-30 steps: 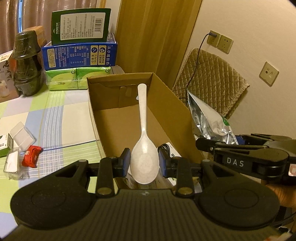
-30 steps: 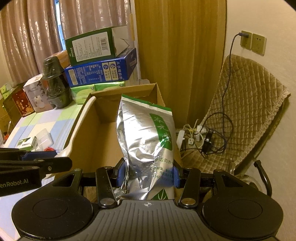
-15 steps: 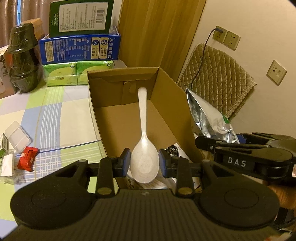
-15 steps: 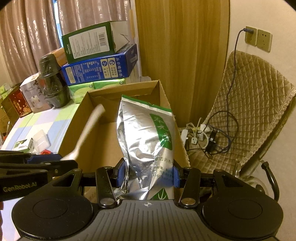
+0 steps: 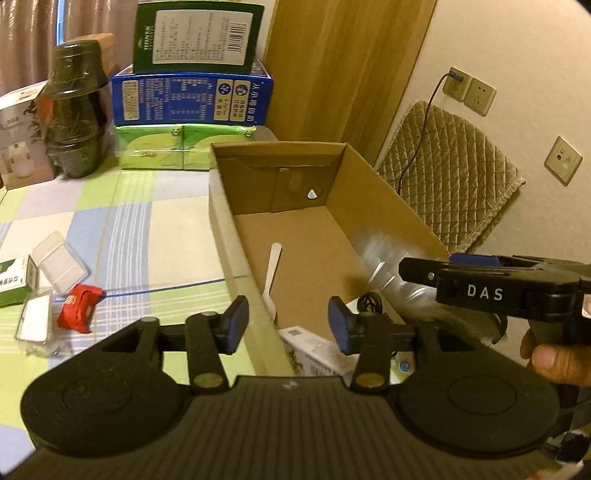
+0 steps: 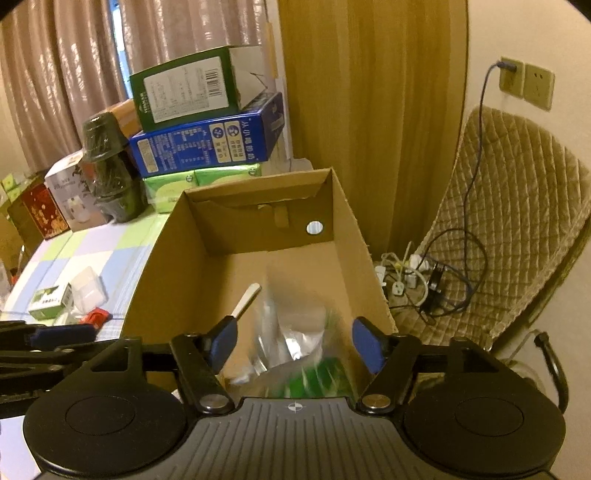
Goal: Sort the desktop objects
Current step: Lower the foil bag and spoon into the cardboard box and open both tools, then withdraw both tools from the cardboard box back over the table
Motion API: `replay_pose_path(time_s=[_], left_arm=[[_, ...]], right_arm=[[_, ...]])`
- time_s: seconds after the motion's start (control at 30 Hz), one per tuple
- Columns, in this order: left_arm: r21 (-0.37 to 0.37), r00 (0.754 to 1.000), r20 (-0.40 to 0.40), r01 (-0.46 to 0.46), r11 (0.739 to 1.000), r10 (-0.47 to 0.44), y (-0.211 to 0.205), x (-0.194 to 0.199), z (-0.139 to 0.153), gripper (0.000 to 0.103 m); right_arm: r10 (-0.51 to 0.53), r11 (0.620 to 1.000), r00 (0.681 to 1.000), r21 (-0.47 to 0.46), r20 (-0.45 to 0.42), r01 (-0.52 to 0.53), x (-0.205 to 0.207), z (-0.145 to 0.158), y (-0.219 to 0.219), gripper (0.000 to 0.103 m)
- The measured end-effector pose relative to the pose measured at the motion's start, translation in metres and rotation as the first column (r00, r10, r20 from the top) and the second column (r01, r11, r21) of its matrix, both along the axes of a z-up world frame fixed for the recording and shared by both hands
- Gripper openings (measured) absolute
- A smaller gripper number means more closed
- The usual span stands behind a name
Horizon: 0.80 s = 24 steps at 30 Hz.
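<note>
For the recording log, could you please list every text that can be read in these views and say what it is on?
"DAS": white letters on the side of the right tongs, seen from the left wrist.
Blue carton: Chinese print, too small to read.
Green box on top: label and barcode, too small.
Small green box on the table: blurred.
Foil bag: motion-blurred, unreadable.

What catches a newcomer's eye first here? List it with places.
The open brown cardboard box fills the middle of both views, with a white plastic spoon lying inside it. A blurred silver foil bag with green print sits in the box between the open right gripper fingers. Behind the box rises a stack of green and blue cartons.
</note>
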<state>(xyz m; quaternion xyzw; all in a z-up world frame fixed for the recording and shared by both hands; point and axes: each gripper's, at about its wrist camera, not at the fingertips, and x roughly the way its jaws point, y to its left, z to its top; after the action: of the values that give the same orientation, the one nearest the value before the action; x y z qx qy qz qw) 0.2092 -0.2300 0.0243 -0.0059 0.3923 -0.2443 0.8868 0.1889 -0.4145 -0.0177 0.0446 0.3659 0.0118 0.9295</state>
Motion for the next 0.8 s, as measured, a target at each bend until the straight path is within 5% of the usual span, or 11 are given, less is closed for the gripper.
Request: replay_pose_path(time_s=[0.43, 0.8], left_arm=[[-0.008, 0.998, -0.006, -0.055, 0.998, 0.055, 0.036, -0.024, 0.007, 0.061], [-0.015, 0.996, 0.004, -0.087, 0.996, 0.088, 0.074, -0.055, 0.014, 0.085]], right_arm=[[0.022, 1.0, 1.0, -0.009, 0.01, -0.022, -0.026, 0.012, 0.019, 0.078], [0.035, 0.999, 0.999, 0.009, 0.023, -0.036, -0.061, 0.022, 0.044, 0.089]])
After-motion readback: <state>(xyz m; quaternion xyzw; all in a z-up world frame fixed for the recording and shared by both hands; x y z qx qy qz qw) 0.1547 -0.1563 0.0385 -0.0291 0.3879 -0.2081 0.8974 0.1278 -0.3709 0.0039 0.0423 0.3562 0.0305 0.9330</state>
